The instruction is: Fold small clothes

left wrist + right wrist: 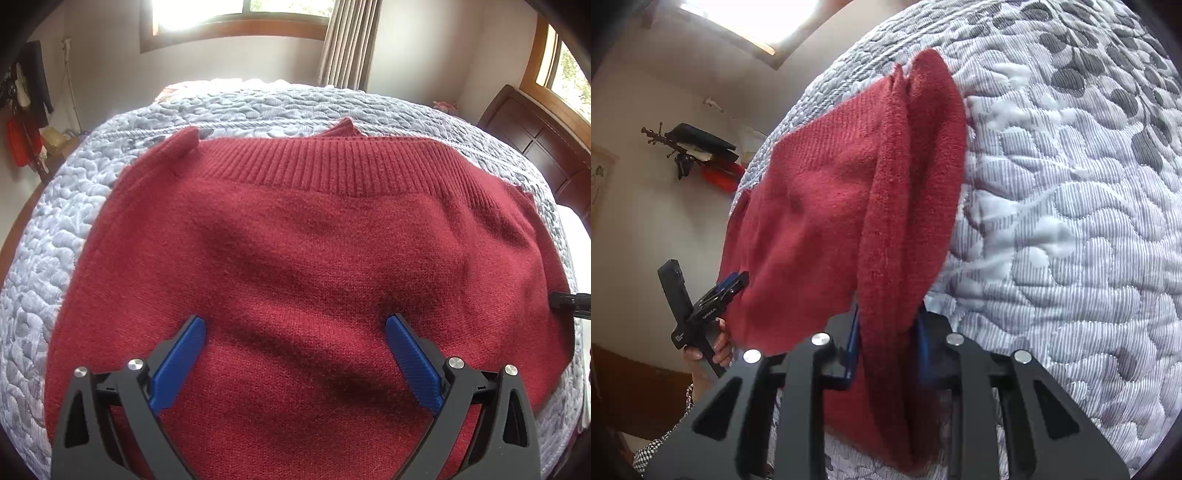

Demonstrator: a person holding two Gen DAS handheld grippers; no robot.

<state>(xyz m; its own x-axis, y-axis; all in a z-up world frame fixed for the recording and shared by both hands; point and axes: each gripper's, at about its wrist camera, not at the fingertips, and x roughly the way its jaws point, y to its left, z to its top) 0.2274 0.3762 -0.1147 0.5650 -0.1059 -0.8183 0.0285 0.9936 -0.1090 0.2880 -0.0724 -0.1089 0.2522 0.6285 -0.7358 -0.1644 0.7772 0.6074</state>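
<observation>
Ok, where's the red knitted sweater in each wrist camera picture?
Left wrist: red knitted sweater fills the centre, flat under the open left gripper.
Right wrist: centre-left, an edge clamped in the right gripper.
Shared landmark: grey quilted bedspread.

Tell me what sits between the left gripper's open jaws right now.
Only the red sweater lying on the quilt; the left gripper grips nothing, as the left wrist view shows.
</observation>
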